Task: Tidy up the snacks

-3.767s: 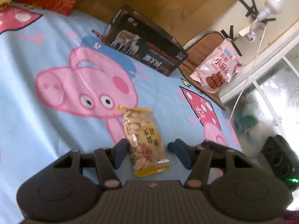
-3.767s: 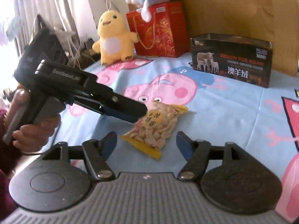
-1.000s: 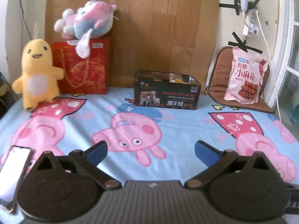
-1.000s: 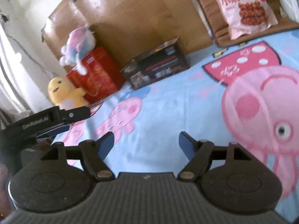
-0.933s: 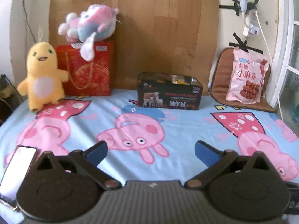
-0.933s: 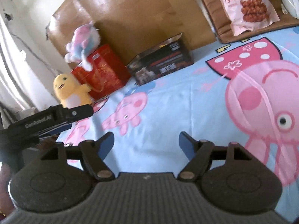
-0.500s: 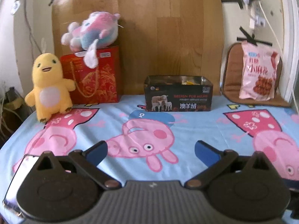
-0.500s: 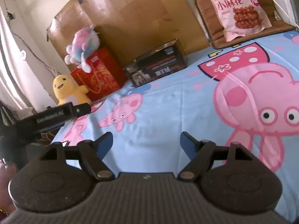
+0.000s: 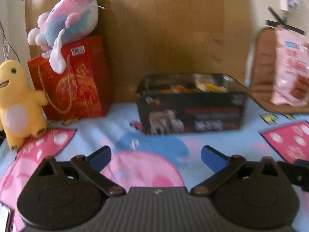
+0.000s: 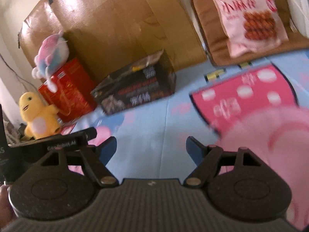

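Both grippers, left gripper (image 9: 156, 157) and right gripper (image 10: 151, 148), hang spread and empty over the bedsheet (image 10: 154, 119), so I'd guess next up is the pink snack bag (image 10: 249, 17) leaning on the brown cushion (image 10: 208, 25), which goes into the black box (image 9: 191, 104).

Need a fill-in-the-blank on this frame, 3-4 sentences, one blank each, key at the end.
1. The left tongs and right tongs are both ____.
2. The pink-and-blue plush sits on top of the ____ gift bag.
3. The pink snack bag leans on a ____ cushion.
4. The yellow plush stands to the ____ of the black box in the left wrist view.

Missing words: open; red; brown; left
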Available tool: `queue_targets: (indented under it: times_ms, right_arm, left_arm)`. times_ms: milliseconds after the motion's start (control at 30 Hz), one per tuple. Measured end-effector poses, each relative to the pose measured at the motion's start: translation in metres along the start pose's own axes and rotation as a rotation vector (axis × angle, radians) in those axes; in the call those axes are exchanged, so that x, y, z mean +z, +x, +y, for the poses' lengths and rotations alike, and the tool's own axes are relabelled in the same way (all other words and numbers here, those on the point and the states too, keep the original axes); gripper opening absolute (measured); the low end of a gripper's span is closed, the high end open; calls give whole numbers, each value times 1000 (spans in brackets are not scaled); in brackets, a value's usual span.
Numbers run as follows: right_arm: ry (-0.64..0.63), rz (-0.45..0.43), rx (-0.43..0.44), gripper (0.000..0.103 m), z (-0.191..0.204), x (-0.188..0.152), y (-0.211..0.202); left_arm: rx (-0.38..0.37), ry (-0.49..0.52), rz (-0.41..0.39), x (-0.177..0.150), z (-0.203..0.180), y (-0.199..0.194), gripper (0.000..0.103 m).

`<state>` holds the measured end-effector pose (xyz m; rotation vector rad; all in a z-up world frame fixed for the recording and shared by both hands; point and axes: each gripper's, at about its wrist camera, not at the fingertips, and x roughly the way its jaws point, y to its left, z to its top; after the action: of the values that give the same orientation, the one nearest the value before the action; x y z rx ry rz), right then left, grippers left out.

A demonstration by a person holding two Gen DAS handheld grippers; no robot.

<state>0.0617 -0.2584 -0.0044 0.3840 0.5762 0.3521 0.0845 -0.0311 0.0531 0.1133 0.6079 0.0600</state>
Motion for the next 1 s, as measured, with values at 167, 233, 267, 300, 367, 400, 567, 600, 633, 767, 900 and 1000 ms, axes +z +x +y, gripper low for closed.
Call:
queue_targets:
  times_ms: [167,233,267,300,367,400,567,600,633,767,900,1000]
  right_arm:
    - [-4,-4,32,81,3,15,44]
    - [-10,-21,43,81,4,13,50]
    - [-20,-15,45,81,3,10,53]
    - [-26,1,41,81,3,8,56]
    - [-15,33,59,81,-1,7,58]
    - [-12,21,69,81,0,8,56]
    - [-1,27,87,82,-3,8,50]
    - [1,28,88,82,-2,8,51]
    - [2,28,89,82,-2,7,51]
    - [-6,18,76,82,1,6,50]
    - [-25,-1,58,83,7,4,51]
    - [-36,-9,49,83,9,5,51]
  left_arm:
    - [45,-40,-9,8,11,31,103]
    - [63,-23,3,5,12,41,103]
    - [65,-12,13,3,12,46,103]
    - [64,-6,26,2,11,49,103]
    - [47,0,38,2,12,52,103]
    - [44,4,35,2,12,53,103]
    - [58,35,-9,0,9,46,103]
    - [56,36,-20,-1,10,43,103]
    - [54,35,-28,-1,11,41,103]
    - [91,51,-66,-1,11,33,103]
    - [106,46,-51,-2,11,34,103]
    - [112,31,-24,-2,13,39,103]
